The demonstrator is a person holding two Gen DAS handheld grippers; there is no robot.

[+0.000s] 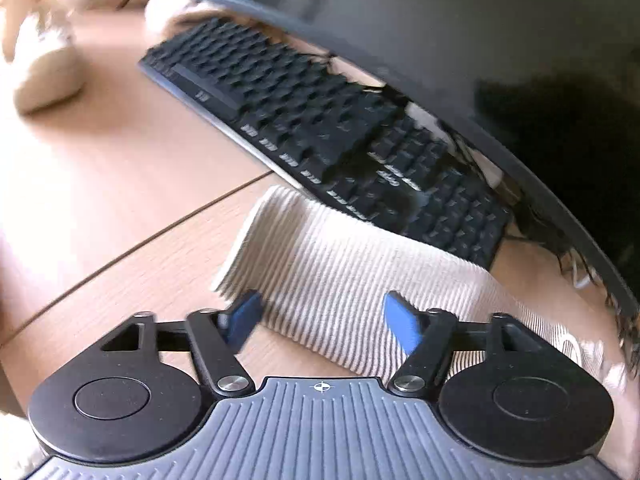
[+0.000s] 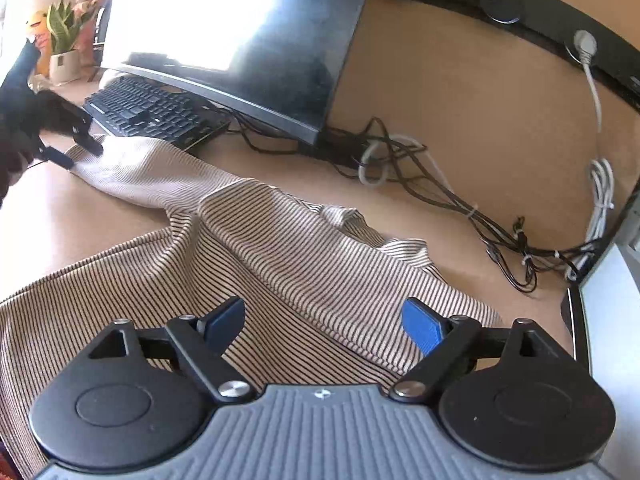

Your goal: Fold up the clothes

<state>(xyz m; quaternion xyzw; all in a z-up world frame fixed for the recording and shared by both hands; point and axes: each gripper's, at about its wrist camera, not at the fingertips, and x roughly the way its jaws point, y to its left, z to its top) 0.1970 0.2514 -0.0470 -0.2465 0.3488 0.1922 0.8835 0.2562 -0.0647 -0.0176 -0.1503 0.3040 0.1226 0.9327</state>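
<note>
Striped sweater (image 2: 280, 264) is being spread flat on the desk (image 1: 120, 184), its sleeve (image 1: 340, 276) laid outward; left gripper (image 1: 320, 320) and right gripper (image 2: 324, 320) are hovering, jaws spread, nothing pinched.

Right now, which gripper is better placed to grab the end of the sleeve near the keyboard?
Left. The left gripper is open right at the sleeve end beside the keyboard. The right gripper, also open, hovers over the striped shirt body, far from that cuff.
</note>
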